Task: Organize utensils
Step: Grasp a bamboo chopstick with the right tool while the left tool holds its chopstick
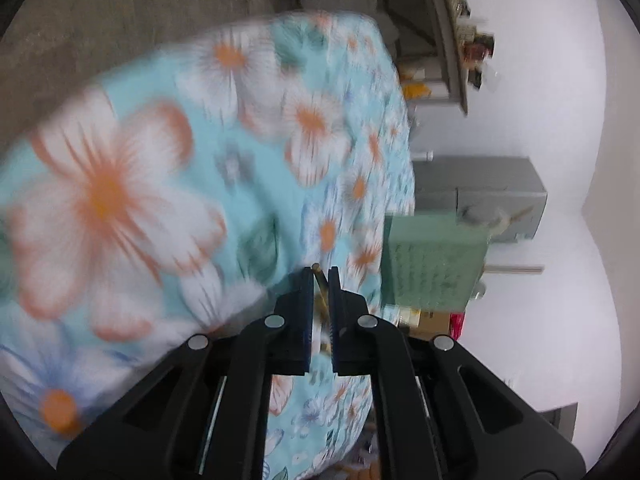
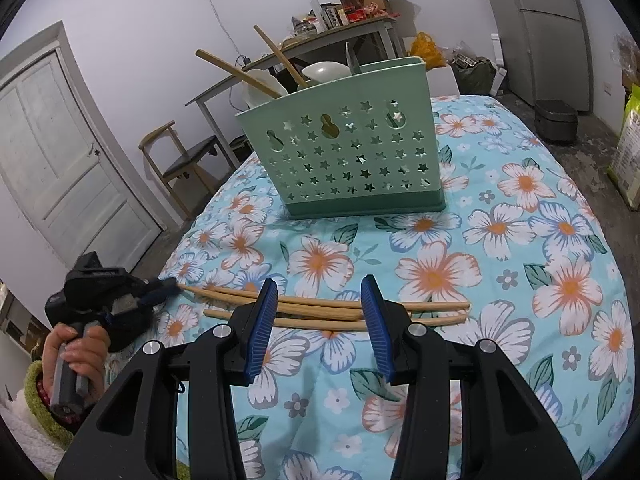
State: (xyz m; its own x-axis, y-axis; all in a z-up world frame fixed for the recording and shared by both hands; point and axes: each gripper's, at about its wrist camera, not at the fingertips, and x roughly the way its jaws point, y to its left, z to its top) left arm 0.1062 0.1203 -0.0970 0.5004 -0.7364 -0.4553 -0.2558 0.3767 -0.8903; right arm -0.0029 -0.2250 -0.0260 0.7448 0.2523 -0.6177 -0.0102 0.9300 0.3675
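Near desk's left edge: left gripper (image 1: 320, 276) pinches one chopstick (image 1: 321, 286) by its end.
Chopsticks' axis: crosswise (image 2: 320, 310), just beyond spread, empty right gripper (image 2: 320, 300).
Holder (image 2: 344, 152): straight ahead, well apart.

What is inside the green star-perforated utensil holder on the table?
Sticking out of the green star-perforated plastic holder: two wooden handles, pale spoon bowls and a metal utensil tip. Their lower ends are hidden behind its wall.

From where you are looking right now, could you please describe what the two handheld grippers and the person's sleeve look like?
Both grippers are black plastic with round silver pivot pins and ribbed blue pads. The right gripper shows broad angular arms with triangular cut-outs; the left gripper is built the same. Seen from the right wrist view, the left unit has a grey handle. The sleeve is fuzzy green over fleecy white.
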